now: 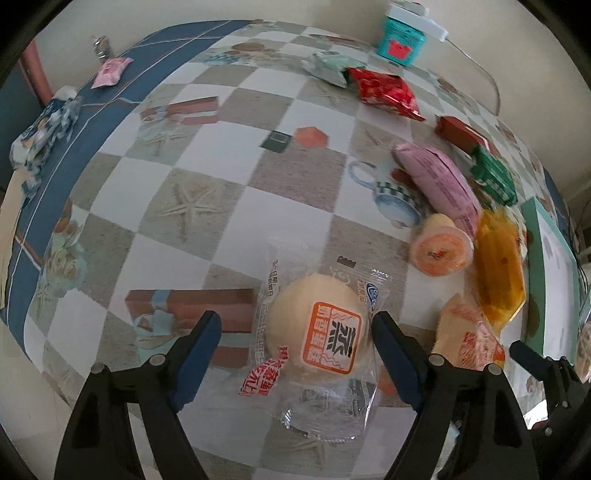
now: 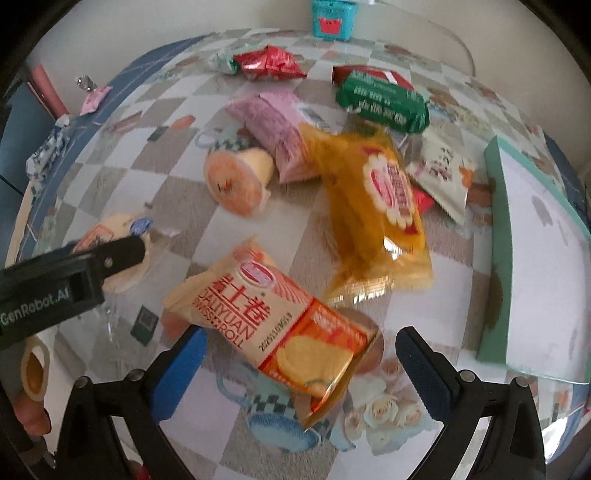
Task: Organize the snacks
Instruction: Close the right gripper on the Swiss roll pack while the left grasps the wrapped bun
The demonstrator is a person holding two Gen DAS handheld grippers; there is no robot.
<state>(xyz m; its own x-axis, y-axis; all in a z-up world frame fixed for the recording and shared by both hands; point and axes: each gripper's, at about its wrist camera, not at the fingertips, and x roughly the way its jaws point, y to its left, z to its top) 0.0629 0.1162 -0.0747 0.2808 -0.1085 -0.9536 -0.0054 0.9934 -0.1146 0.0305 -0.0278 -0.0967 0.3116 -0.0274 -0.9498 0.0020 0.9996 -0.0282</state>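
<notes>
Snacks litter the checkered tablecloth (image 1: 207,155) by a cream wall; both jaws gape.

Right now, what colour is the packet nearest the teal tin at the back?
Shiny red packet, beside the teal tin; clearest in the right wrist view.

Checkered seaside-print tablecloth (image 1: 207,173) against a plain cream wall (image 1: 258,11)

yellow packet (image 2: 373,214): motion-blurred | teal box (image 2: 332,16): top cut off
</notes>
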